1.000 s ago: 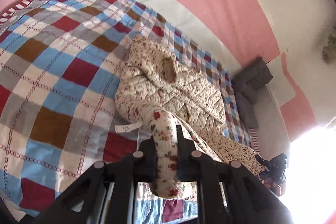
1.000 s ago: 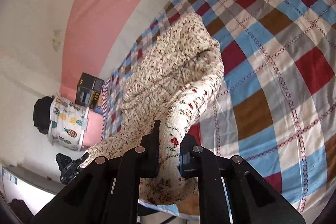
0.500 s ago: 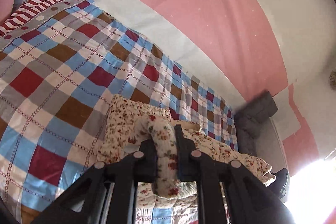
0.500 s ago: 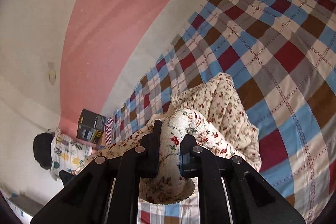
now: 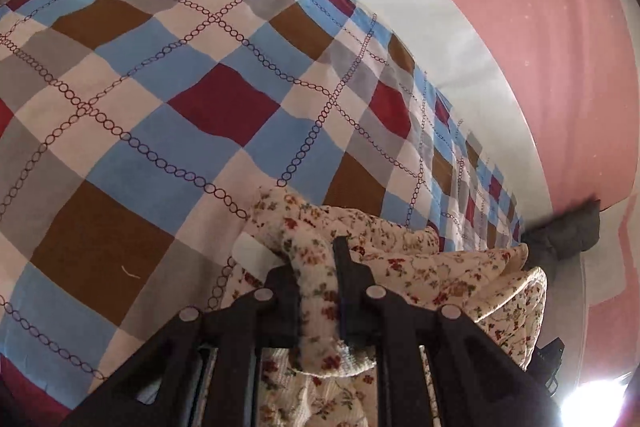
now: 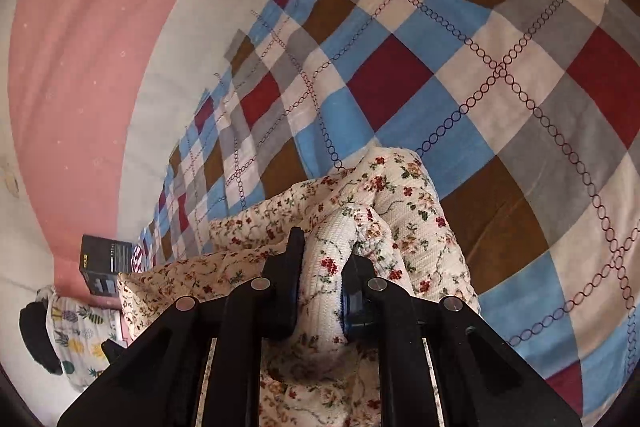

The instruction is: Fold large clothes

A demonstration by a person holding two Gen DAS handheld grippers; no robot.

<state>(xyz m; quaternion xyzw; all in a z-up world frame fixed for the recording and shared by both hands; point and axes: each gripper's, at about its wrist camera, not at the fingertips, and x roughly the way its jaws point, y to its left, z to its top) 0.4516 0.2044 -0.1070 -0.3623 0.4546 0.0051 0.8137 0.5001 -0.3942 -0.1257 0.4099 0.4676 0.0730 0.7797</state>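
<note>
A cream quilted garment with a small red floral print [image 5: 404, 251] lies bunched on a checked bedspread [image 5: 168, 115]. My left gripper [image 5: 316, 267] is shut on a thick ribbed edge of the garment, low over the bed. My right gripper [image 6: 324, 267] is shut on another ribbed edge of the same garment [image 6: 400, 195]. The cloth stretches sideways between the two grippers. Most of the garment is hidden under and behind the grippers.
The bedspread [image 6: 480, 75] runs up to a pink and white wall [image 5: 520, 7]. A dark grey cushion [image 5: 568, 231] sits at the bed's far end. A black box [image 6: 104, 263] and a pineapple-print cloth [image 6: 76, 335] stand off the other end.
Both grippers have carried the held edges forward and down toward the bed. The garment, spread long a second ago, is now bunched close under the grippers.
</note>
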